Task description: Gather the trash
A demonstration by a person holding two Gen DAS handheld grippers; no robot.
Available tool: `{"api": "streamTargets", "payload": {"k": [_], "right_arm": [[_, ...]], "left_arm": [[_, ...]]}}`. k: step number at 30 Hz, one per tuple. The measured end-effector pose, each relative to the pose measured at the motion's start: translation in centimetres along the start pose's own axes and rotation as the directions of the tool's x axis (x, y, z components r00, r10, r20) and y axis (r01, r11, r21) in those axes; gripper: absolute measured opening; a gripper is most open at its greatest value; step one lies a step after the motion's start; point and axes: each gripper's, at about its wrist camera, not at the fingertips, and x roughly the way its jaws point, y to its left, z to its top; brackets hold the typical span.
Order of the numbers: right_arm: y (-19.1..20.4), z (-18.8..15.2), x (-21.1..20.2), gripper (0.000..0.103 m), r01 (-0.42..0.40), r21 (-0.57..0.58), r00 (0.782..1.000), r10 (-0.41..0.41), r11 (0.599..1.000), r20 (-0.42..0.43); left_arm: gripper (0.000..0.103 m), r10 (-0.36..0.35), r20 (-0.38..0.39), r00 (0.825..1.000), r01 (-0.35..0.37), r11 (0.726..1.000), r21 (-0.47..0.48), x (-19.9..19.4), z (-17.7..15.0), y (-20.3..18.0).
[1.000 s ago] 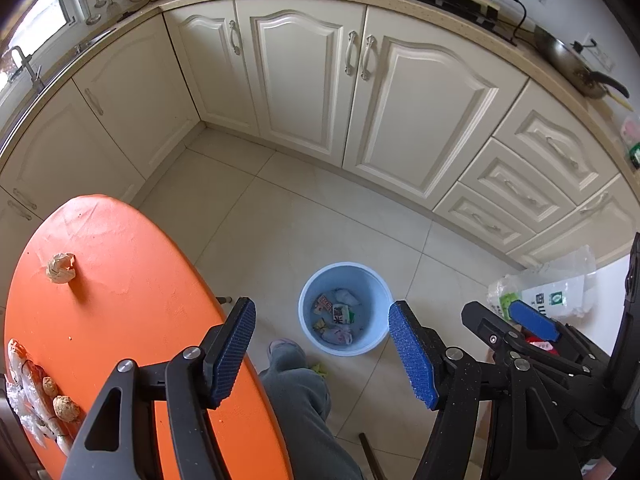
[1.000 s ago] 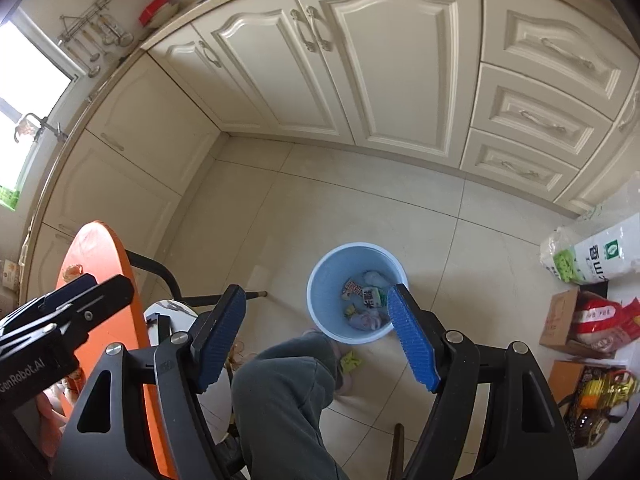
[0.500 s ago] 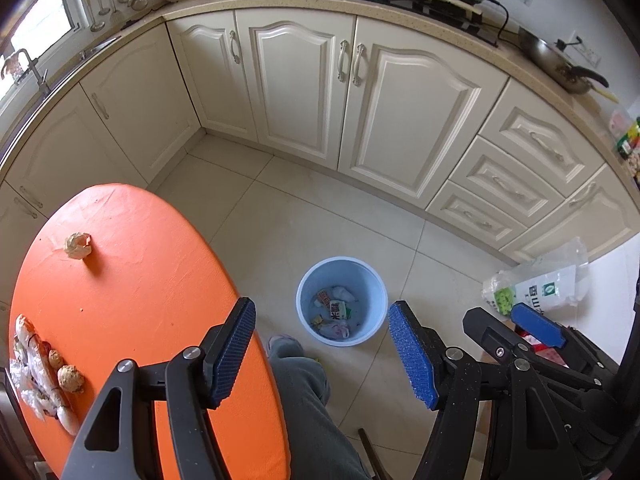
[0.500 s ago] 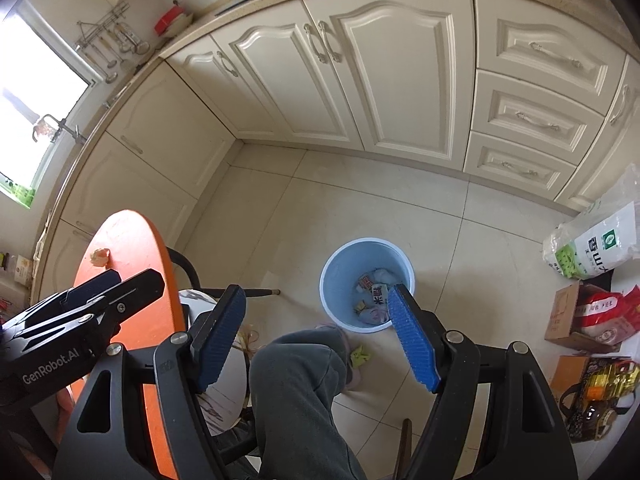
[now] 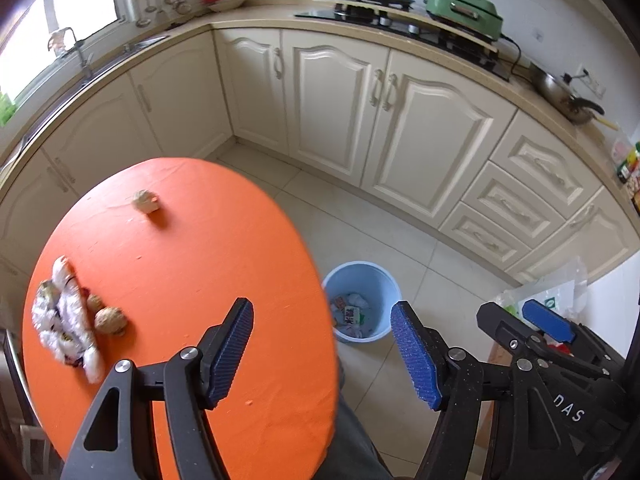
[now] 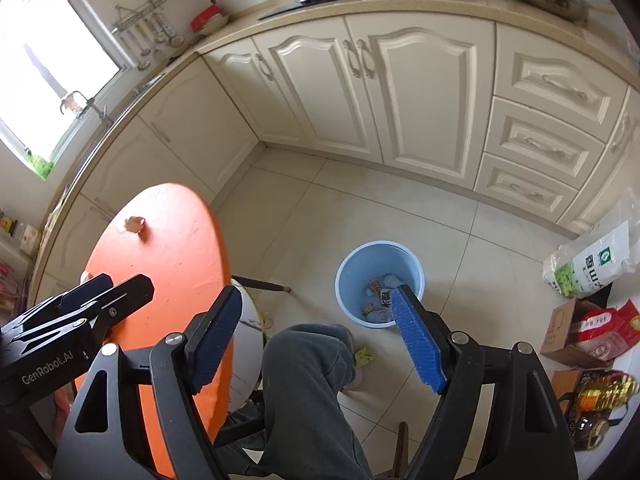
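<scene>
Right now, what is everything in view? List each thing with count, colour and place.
table: one, orange, round, left of the bin
crumpled paper ball: one, beige, far side of the table
wrapper pile: one heap, white, near left edge of the table
walnut-like lumps: two, brown, beside the pile
bin: one, light blue, on the floor, trash inside
cabinets: cream, along the walls
bag: one, white and green, floor at right
cardboard box: one, brown, holds red packets
oil bottle: one, yellow, lower right
leg: grey trousers, by the bin
left gripper: open, empty
right gripper: open, empty
</scene>
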Motion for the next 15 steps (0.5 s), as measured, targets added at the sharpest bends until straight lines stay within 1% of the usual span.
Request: {"api": "streamTargets", "payload": {"k": [6,11,15], "right_arm": [[4.8,-1.5,-0.3,0.082,-0.036,-0.097,0.999,0.036,0.995,-0.009],[9.5,-2.8,0.6,0.084,-0.058,-0.172,0.998,0.052,0.983,-0.037],[12.9,-3.9,1.9,0.084,-0.065,-0.216,0.997,0.052,0.974,-0.064]], "left_arm": [[0.071,0.036,0.033,0.999,-0.033,0.996,-0.087,-4.2,-4.3,5.2],[0.073,0.048,0.035,0.998,-0.042,0.987,-0.155,-6.6,-7.4,10.0],[0.073,0.071,0.028,0.997,-0.062,0.969,-0.238,-7.5,-8.9,14.8]]}}
